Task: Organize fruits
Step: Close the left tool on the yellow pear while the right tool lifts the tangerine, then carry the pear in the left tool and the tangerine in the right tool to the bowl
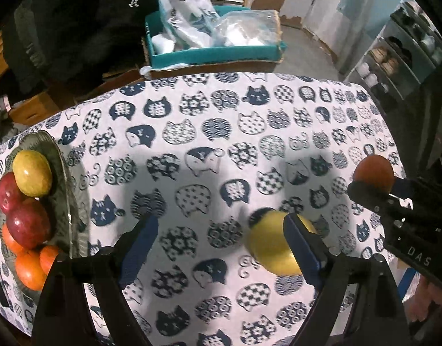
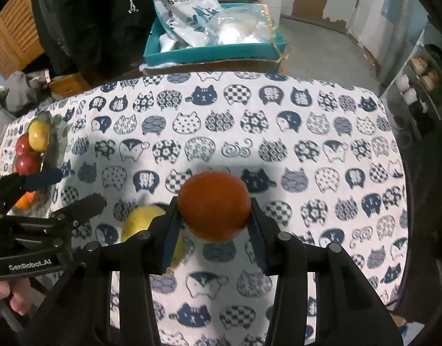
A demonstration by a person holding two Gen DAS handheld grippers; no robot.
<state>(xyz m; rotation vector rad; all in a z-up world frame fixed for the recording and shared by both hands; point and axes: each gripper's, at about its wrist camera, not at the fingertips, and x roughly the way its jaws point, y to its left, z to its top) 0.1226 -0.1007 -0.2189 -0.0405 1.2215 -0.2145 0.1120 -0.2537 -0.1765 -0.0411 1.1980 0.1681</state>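
Fruits [image 1: 27, 201] piled in glass dish [image 1: 63, 173]; R gripper [image 2: 213, 225] jaws clamp orange [image 2: 214, 205], L gripper [image 1: 221, 239] jaws wide, empty.

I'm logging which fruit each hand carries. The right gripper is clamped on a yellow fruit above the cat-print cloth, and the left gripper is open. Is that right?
Not quite: the colour is wrong. The right gripper is clamped on an orange fruit, as the right wrist view shows. The yellow fruit lies on the cat-print cloth, partly behind a finger of the left gripper, which is indeed open.
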